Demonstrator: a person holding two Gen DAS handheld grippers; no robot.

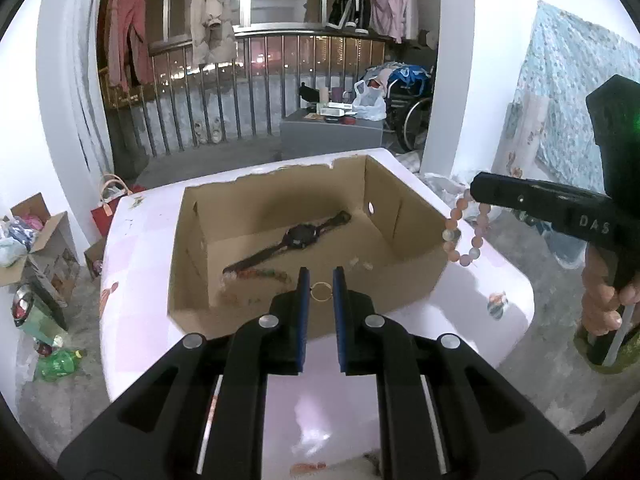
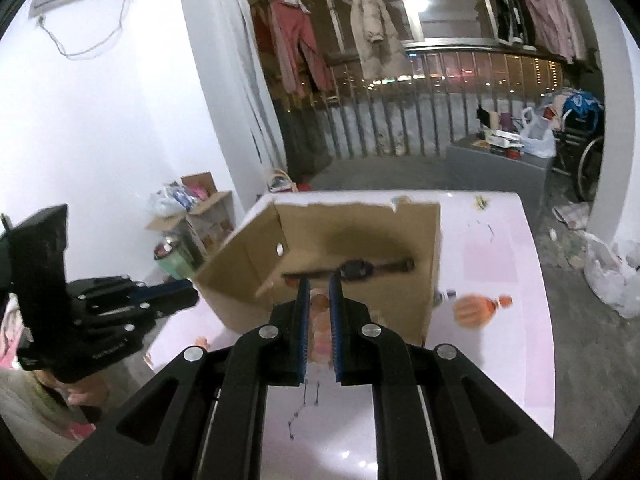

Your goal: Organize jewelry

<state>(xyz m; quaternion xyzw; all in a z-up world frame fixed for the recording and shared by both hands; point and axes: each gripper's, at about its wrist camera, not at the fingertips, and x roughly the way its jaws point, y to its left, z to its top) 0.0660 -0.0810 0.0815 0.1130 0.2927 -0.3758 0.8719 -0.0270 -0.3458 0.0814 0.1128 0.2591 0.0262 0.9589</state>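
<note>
An open cardboard box [image 1: 400,236] stands on a pale pink table [image 1: 136,240]. A black watch [image 1: 296,236] and a coloured bead strand [image 1: 260,274] lie on the box floor. My left gripper [image 1: 320,278] hovers over the box's near wall, shut on a small gold ring [image 1: 321,291]. My right gripper [image 1: 476,194] comes in from the right beside the box, shut on a pink bead bracelet [image 1: 466,236] that hangs below it. In the right wrist view the right gripper [image 2: 319,286] has blurred pink beads [image 2: 320,320] between its fingers, the watch [image 2: 356,269] lies beyond, and the left gripper [image 2: 188,290] is at the left.
A thin dark chain [image 2: 306,404] lies on the table [image 2: 500,360] near me. Cardboard boxes [image 1: 36,236] and a green bottle [image 1: 60,364] litter the floor at the left. Behind stand a grey cabinet [image 1: 332,136], a wheelchair [image 1: 416,120] and a railing with hanging clothes.
</note>
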